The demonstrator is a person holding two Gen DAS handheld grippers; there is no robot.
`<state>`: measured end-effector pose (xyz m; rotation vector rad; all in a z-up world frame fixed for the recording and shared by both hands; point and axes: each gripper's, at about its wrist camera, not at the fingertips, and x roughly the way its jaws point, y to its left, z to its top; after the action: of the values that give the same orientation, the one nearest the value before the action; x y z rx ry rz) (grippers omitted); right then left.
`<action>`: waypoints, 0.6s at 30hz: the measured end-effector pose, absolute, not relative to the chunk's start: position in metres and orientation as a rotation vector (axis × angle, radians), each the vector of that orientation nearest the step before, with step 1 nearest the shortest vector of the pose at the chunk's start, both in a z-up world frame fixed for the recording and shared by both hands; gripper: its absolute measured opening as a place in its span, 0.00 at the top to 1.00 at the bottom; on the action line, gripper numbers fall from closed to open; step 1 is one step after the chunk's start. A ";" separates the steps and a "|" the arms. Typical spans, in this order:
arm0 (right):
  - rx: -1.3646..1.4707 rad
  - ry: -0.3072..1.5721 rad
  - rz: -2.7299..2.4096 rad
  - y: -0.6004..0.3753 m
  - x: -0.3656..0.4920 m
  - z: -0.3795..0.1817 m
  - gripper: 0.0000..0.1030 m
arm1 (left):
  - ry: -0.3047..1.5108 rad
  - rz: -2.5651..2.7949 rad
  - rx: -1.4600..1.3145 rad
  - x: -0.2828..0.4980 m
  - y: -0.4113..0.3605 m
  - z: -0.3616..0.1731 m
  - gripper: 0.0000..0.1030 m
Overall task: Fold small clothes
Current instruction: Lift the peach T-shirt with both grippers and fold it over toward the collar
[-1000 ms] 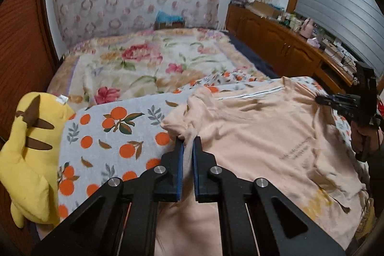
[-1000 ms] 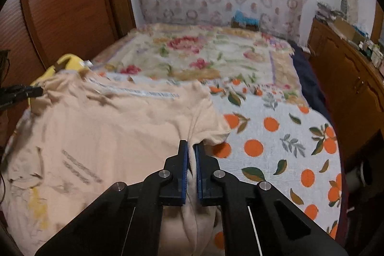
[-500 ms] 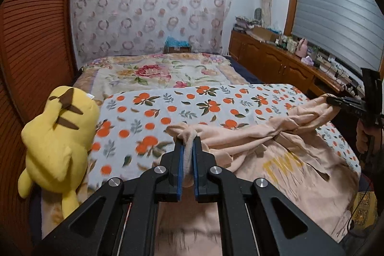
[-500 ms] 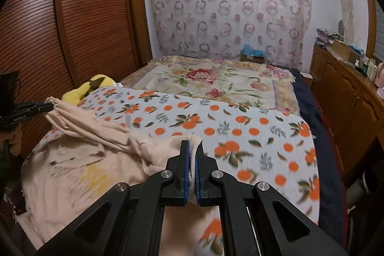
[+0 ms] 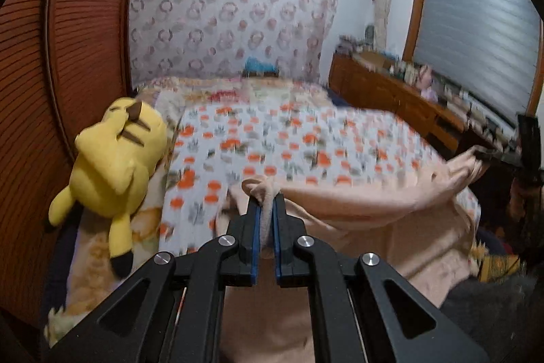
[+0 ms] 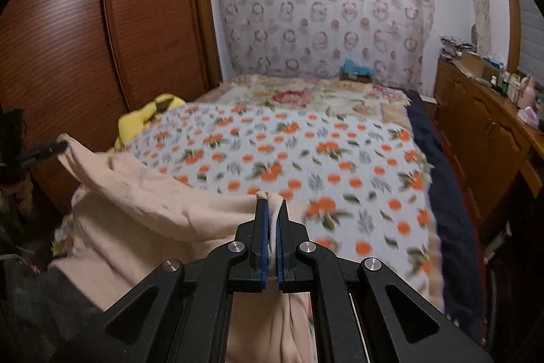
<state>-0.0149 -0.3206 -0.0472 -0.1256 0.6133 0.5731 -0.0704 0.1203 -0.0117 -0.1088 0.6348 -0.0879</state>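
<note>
A peach T-shirt point(image 5: 374, 220) point(image 6: 142, 213) hangs stretched between both grippers at the near end of the bed, its body draping down over the edge. My left gripper point(image 5: 266, 203) is shut on one bunched corner of it. My right gripper point(image 6: 271, 210) is shut on the other corner. Each gripper shows in the other's view, the right gripper point(image 5: 489, 155) at the far right edge and the left gripper point(image 6: 51, 147) at the far left edge, both pinching the shirt's upper hem.
The bed carries an orange-print blanket point(image 5: 289, 142) point(image 6: 306, 159) over a floral quilt point(image 6: 306, 97). A yellow plush toy point(image 5: 115, 159) point(image 6: 149, 118) lies by the wooden wardrobe point(image 6: 85, 56). A cluttered wooden dresser point(image 5: 408, 97) point(image 6: 486, 125) runs along the right side.
Both grippers have pulled back toward the foot of the bed with the shirt. It lay flat on the blanket before and now hangs lifted, leaving the orange-print blanket uncovered.
</note>
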 end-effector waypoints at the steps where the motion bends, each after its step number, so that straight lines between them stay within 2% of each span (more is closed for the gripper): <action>1: -0.110 0.632 0.574 -0.322 -0.020 -0.047 0.97 | 0.655 -0.090 -0.101 -0.071 0.120 -0.015 0.93; 4: -0.173 0.691 0.571 -0.316 -0.030 -0.058 0.97 | 0.700 -0.092 -0.066 -0.071 0.118 -0.026 0.91; 7: -0.223 0.740 0.559 -0.308 -0.031 -0.073 0.97 | 0.732 -0.058 -0.059 -0.065 0.120 -0.036 0.80; 9: -0.251 0.744 0.536 -0.306 -0.029 -0.077 0.88 | 0.726 -0.045 -0.064 -0.063 0.124 -0.038 0.57; 10: -0.257 0.739 0.528 -0.301 -0.018 -0.073 0.86 | 0.719 -0.047 -0.072 -0.062 0.126 -0.038 0.54; 11: -0.254 0.730 0.527 -0.301 -0.017 -0.072 0.84 | 0.715 -0.049 -0.077 -0.061 0.127 -0.038 0.47; 12: -0.251 0.723 0.529 -0.301 -0.014 -0.070 0.77 | 0.712 -0.048 -0.085 -0.056 0.129 -0.039 0.35; 13: -0.259 0.715 0.529 -0.298 -0.011 -0.069 0.72 | 0.710 -0.048 -0.089 -0.053 0.131 -0.039 0.30; 14: -0.267 0.706 0.527 -0.293 -0.009 -0.068 0.62 | 0.705 -0.046 -0.095 -0.048 0.132 -0.039 0.26; 15: -0.272 0.696 0.528 -0.287 -0.004 -0.071 0.56 | 0.700 -0.044 -0.103 -0.042 0.134 -0.040 0.25; 18: -0.276 0.698 0.524 -0.279 0.013 -0.081 0.50 | 0.712 -0.051 -0.107 -0.024 0.135 -0.044 0.25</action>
<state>0.0127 -0.2789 -0.0813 -0.2755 0.6981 0.5236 -0.0236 0.1353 -0.0442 -0.1067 0.7123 -0.0508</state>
